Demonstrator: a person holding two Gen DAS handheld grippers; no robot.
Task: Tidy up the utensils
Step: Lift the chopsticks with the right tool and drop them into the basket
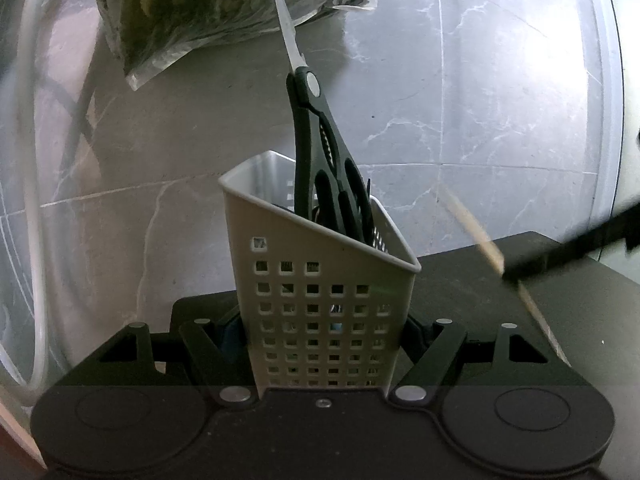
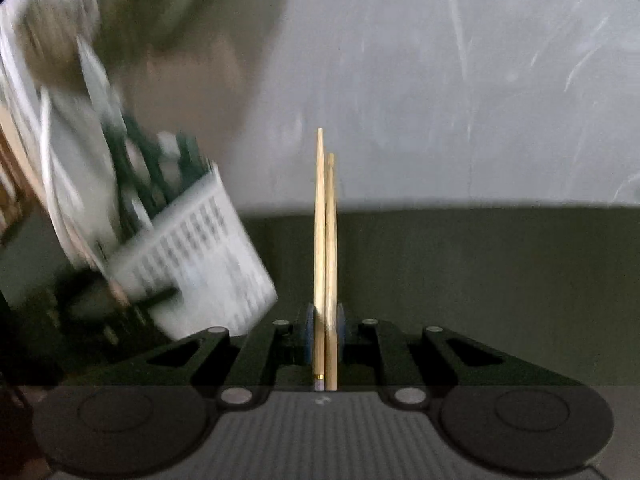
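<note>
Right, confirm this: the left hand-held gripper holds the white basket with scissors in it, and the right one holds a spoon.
Wrong on the spoon. The right wrist view shows the right hand-held gripper shut on a pair of wooden chopsticks. The left hand-held gripper does hold the white basket with scissors.

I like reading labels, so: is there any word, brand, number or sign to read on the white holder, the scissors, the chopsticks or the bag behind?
None can be read.
White holder: plain perforated plastic, no lettering.
Scissors: no brand visible.
Chopsticks: bare wood, no marks.
Plastic bag: no print visible.
The right wrist view is heavily blurred on its left side.
</note>
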